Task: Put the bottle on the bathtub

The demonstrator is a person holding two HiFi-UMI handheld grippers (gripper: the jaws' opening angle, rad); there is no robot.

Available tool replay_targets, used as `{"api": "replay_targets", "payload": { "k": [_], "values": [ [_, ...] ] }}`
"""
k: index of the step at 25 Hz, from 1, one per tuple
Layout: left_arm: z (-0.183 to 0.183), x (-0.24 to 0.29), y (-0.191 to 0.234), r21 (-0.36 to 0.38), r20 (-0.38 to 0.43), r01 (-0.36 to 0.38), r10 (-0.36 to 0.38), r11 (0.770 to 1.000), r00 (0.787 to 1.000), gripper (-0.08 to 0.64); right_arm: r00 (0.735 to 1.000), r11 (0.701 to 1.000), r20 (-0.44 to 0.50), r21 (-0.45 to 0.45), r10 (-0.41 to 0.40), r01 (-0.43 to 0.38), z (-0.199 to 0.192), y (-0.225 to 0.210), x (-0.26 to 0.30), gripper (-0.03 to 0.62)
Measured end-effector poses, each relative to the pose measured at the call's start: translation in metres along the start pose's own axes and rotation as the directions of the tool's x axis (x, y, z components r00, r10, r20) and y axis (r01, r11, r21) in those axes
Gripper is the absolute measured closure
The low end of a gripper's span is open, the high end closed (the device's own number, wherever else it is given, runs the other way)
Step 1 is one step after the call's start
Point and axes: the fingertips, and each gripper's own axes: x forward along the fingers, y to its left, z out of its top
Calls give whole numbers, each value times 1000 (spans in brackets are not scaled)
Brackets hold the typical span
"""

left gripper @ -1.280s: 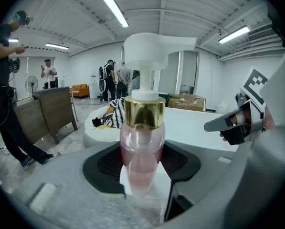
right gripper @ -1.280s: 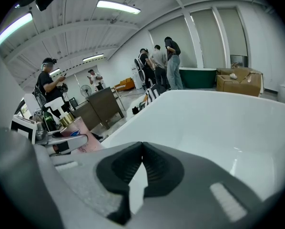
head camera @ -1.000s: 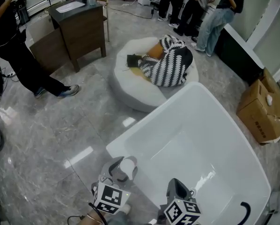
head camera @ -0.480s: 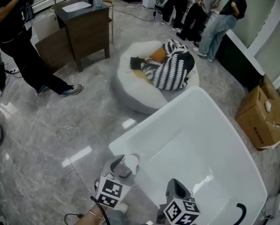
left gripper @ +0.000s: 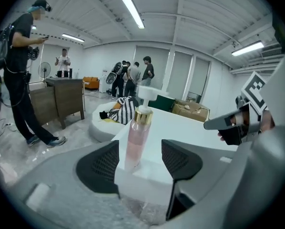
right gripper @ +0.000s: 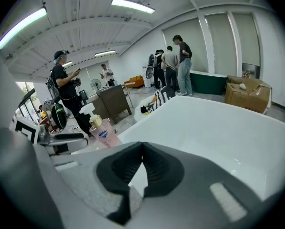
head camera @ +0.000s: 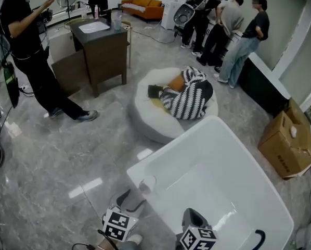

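Bottle stands upright on the corner rim of the bathtub. Left gripper released, jaws spread either side of the bottle. Right gripper clenched on nothing, near the tub rim

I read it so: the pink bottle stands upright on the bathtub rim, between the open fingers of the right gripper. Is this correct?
Not quite: it is the left gripper, not the right. The left gripper view shows the bottle upright on the bathtub rim between its open fingers; the right gripper is shut and empty.
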Motion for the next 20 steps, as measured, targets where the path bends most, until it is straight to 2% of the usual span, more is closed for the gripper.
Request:
{"api": "replay_targets", "payload": {
  "k": [5, 10, 12, 14, 20],
  "values": [
    [30, -64, -19, -14, 31, -45, 46, 999, 998, 291, 999, 999, 13, -29, 36, -35, 9, 15, -46, 589],
    [60, -126, -32, -25, 74, -111, 112, 994, 991, 298, 992, 997, 104, -36, 65, -62, 36, 24, -98, 589],
    [65, -150, -43, -57, 93, -129, 134, 990, 987, 367, 987, 997, 141, -42, 71, -66, 44, 22, -123, 589],
    [70, -172, -58, -76, 115, -146, 154, 986, 981, 407, 982, 997, 172, -49, 73, -65, 49, 17, -149, 589],
    [100, -230, -88, -74, 203, -199, 210, 977, 956, 486, 959, 997, 275, -55, 73, -60, 70, 5, -216, 589]
  ]
}}
